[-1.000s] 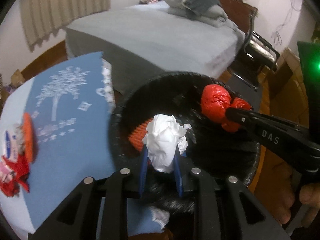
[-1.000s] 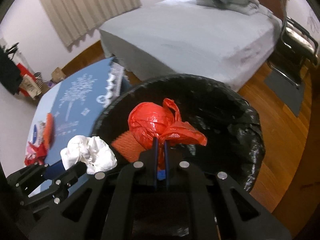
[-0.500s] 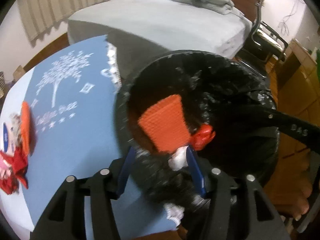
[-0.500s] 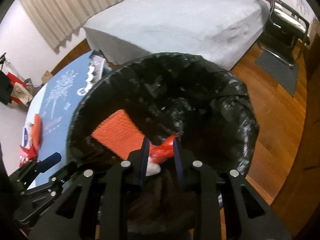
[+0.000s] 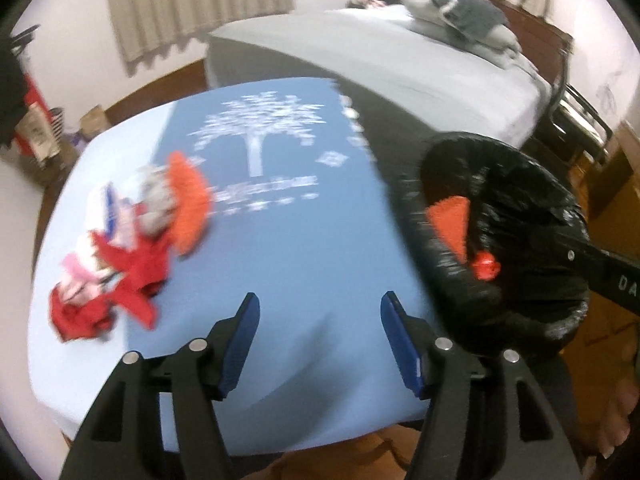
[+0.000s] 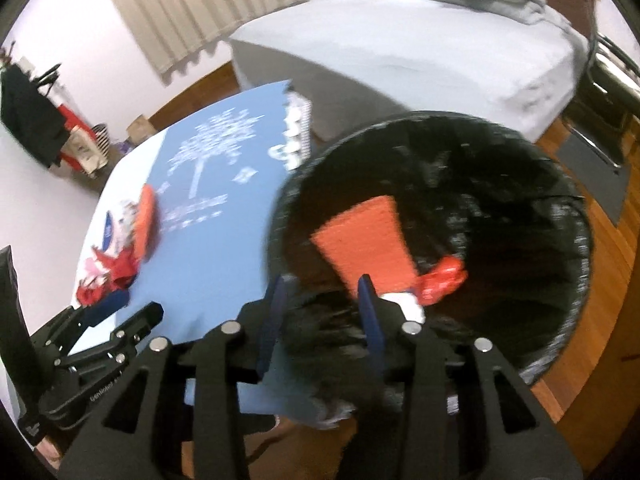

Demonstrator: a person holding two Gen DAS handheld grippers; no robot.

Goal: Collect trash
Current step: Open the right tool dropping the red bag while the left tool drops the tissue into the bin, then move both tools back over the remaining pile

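- Left gripper is being shown over the blue tablecloth in the left wrist view; jaws have just been opening and are standing wide apart, nothing between them.
- Right gripper is being shown at the near rim of the black-lined bin in the right wrist view; jaws have just been opening, partly spread, nothing being gripped.
- Inside of the bin is being seen fully only from the right wrist: red bag and white paper wad are lying in it beside an orange panel.
- From the left wrist only a sliver of the red bag is being seen.
- Remaining trash pile is being seen lying on the tablecloth, left side, blurred.
- Letters "DA" are being read on the right gripper's arm in the left wrist view; cloth writing under the white tree print is too blurred.
- Bed and curtain are being seen behind.
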